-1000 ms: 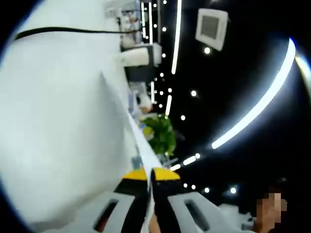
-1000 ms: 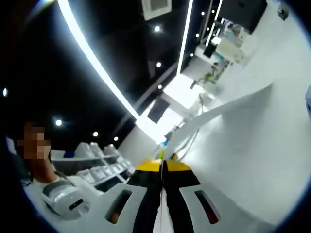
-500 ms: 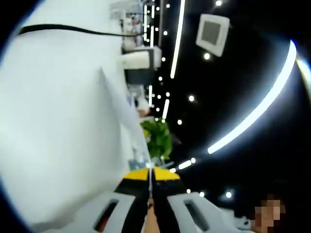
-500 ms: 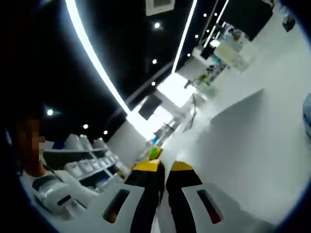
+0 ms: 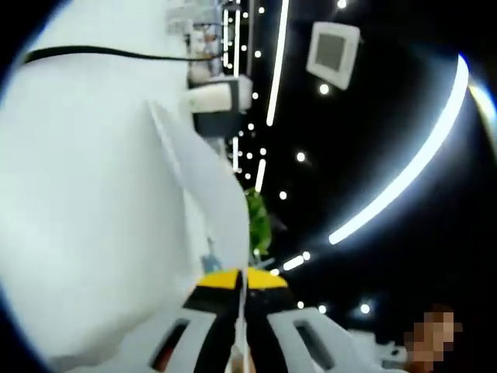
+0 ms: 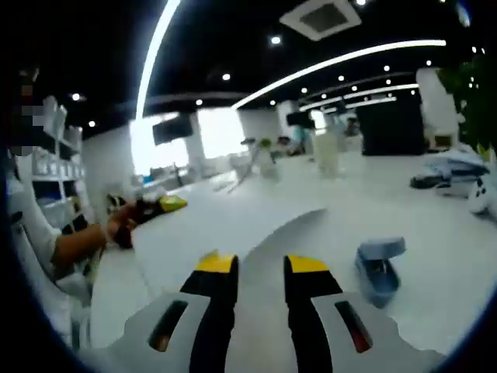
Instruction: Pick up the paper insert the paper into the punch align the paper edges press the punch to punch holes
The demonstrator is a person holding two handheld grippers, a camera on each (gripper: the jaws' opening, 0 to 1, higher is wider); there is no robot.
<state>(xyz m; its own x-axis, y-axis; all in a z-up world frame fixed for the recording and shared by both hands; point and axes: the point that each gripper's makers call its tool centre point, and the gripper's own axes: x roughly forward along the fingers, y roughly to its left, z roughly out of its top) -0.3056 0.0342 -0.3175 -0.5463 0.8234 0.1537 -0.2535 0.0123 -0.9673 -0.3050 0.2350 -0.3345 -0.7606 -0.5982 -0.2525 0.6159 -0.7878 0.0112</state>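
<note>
The left gripper (image 5: 239, 281) points steeply up toward a dark ceiling with strip lights, its jaws pressed together on the edge of a white paper (image 5: 203, 183) that rises ahead of them against the white table (image 5: 85, 194). In the right gripper view, the right gripper (image 6: 260, 264) is level over the table (image 6: 233, 217), jaws spread apart with nothing between them (the paper (image 6: 287, 233) lies just beyond its tips). A blue punch (image 6: 380, 268) sits on the table to the right of the paper. To the paper's left, a hand (image 6: 120, 225) holds the left gripper (image 6: 155, 207).
</note>
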